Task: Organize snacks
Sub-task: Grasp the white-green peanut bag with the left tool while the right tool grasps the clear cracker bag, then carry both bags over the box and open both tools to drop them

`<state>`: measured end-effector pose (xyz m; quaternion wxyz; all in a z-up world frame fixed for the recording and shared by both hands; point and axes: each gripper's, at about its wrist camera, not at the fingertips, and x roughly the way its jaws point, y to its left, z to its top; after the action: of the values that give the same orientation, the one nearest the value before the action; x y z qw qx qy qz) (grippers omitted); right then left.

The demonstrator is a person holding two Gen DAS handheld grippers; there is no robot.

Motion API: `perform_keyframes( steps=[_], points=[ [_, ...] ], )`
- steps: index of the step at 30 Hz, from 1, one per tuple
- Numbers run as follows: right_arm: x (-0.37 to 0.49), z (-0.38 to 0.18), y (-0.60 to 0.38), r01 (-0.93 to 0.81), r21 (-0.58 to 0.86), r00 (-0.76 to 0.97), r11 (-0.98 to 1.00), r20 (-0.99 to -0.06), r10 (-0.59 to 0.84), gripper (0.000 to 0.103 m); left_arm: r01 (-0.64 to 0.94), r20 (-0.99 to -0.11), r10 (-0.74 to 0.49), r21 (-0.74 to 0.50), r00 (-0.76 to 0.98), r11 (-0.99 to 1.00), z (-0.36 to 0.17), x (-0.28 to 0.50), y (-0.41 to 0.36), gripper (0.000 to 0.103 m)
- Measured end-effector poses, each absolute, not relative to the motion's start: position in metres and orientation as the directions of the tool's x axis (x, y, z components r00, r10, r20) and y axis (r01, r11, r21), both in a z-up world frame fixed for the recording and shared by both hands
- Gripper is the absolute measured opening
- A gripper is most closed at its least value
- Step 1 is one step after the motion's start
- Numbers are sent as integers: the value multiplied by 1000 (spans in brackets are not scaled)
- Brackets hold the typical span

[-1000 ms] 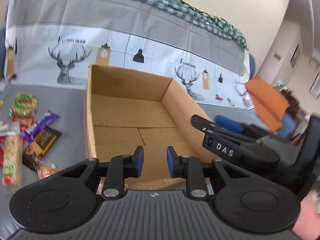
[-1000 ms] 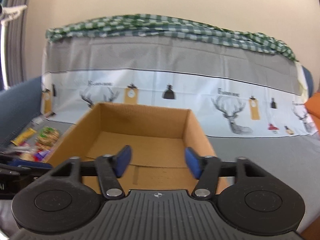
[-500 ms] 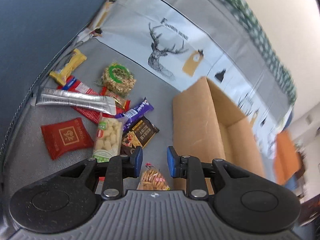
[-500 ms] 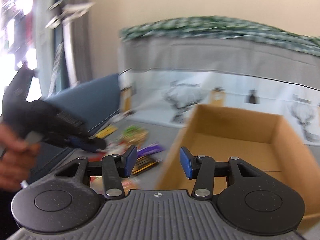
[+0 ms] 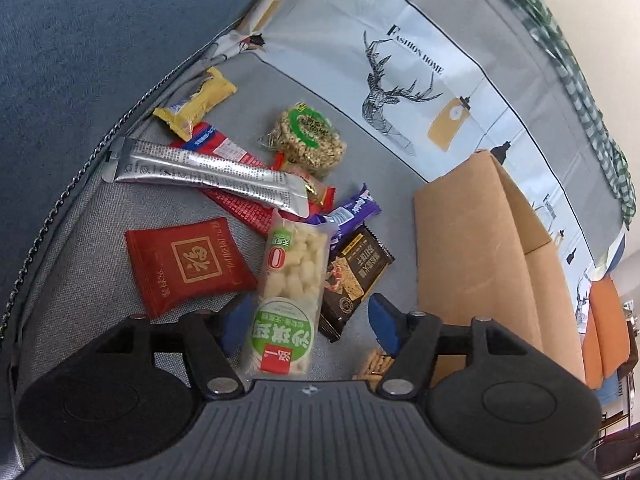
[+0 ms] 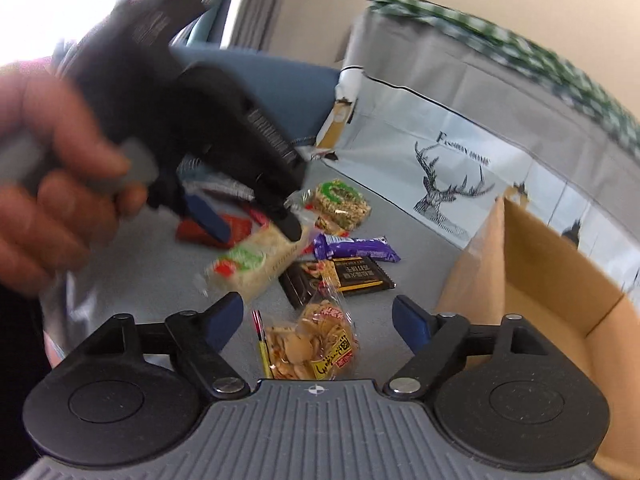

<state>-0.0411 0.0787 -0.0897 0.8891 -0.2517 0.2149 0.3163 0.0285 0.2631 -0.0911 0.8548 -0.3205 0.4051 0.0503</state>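
Several snack packs lie on the grey sofa seat left of an open cardboard box [image 5: 472, 264]. My left gripper [image 5: 310, 324] is open, its fingers on either side of a clear white puffed-snack pack with a green label [image 5: 290, 292]; the same pack shows in the right wrist view [image 6: 256, 264] under the left gripper [image 6: 252, 228]. My right gripper [image 6: 318, 316] is open and empty above a clear bag of crackers [image 6: 312, 340]. A black chocolate bar [image 5: 356, 276], a purple bar [image 5: 352, 212] and a red pouch [image 5: 188, 264] lie close by.
A silver stick pack [image 5: 208, 176], a yellow bar [image 5: 196, 102] and a round seed cake [image 5: 312, 136] lie farther back. The blue sofa arm [image 5: 100, 40] rises at the left. A deer-print cover [image 5: 400, 72] hangs behind. The box [image 6: 540, 264] stands at the right.
Both grippers swung left from the box to the snack pile. The left gripper opened and dropped around the white puffed-snack pack. The right gripper opened wider over the cracker bag.
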Motion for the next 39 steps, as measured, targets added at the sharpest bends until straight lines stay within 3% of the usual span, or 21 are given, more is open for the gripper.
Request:
perform_keyframes(
  steps=[6, 14, 17, 21, 22, 24, 28, 33, 39],
  points=[
    [-45, -105, 92, -689, -404, 708, 601, -554, 439, 80, -358, -753, -170, -483, 636, 799, -99, 37, 261, 71],
    [-26, -115, 92, -676, -350, 671, 648, -655, 347, 76, -350, -788, -165, -436, 593, 829, -108, 46, 252, 72],
    [-25, -116, 90, -677, -338, 660, 653, -671, 337, 61, -343, -796, -155, -416, 585, 842, -110, 48, 247, 72],
    [-20, -108, 83, -674, -306, 657, 672, -664, 357, 54, -335, -802, -131, -385, 583, 860, -110, 49, 242, 66],
    [-21, -106, 82, -673, -309, 662, 672, -657, 361, 54, -337, -804, -124, -376, 582, 863, -110, 49, 242, 62],
    [-24, -101, 81, -671, -322, 676, 668, -635, 373, 53, -347, -808, -116, -372, 578, 861, -111, 48, 243, 42],
    [-24, -95, 79, -676, -301, 677, 673, -615, 405, 54, -353, -798, -131, -399, 588, 846, -109, 44, 247, 40],
    [-15, -101, 78, -700, -238, 615, 673, -680, 398, 55, -354, -798, -154, -419, 582, 836, -109, 42, 250, 40],
    [-17, -101, 81, -705, -238, 610, 668, -684, 400, 58, -349, -802, -162, -419, 575, 838, -111, 44, 247, 41]
  ],
)
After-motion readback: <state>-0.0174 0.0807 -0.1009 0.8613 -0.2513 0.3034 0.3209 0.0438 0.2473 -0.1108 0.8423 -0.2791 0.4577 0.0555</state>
